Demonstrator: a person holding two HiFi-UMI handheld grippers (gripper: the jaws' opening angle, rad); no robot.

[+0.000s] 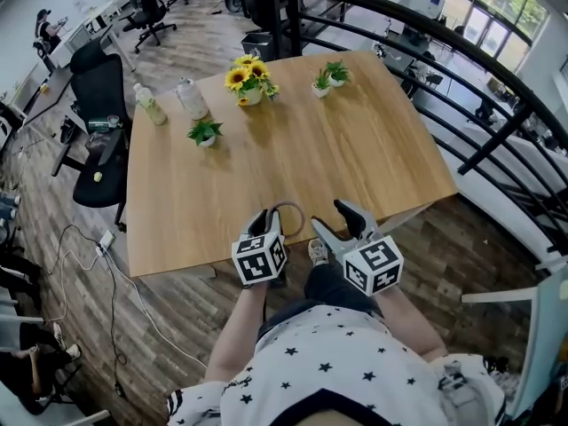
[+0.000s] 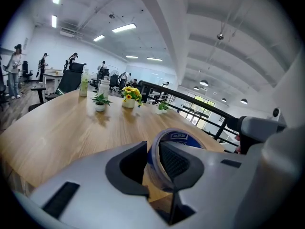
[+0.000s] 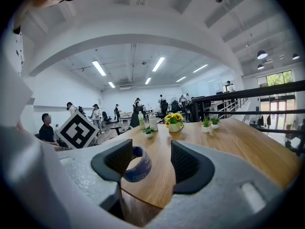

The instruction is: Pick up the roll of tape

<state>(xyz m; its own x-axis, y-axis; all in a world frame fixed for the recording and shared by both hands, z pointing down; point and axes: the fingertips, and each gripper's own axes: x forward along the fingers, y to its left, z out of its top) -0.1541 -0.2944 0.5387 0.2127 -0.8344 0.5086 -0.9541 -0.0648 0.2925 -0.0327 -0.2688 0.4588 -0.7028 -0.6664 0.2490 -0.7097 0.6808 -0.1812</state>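
Tape roll (image 2: 185,137) looks light and stiff, its ring wall the sound hold; left gripper (image 2: 153,163) pinches that wall, jaws half-closed, while right gripper (image 3: 151,162) stands open, empty.

White star-printed shirt (image 1: 328,362); grey left gripper (image 1: 271,218) and right gripper (image 1: 330,216) carry marker cubes (image 1: 259,260) (image 1: 373,266).

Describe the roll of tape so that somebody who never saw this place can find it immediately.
Start from the large wooden table and go to its near edge. There the left gripper clamps a pale, ring-shaped roll of tape with a blue inner face. It is the only ring here; the potted plants and bottles all stand on the far half.
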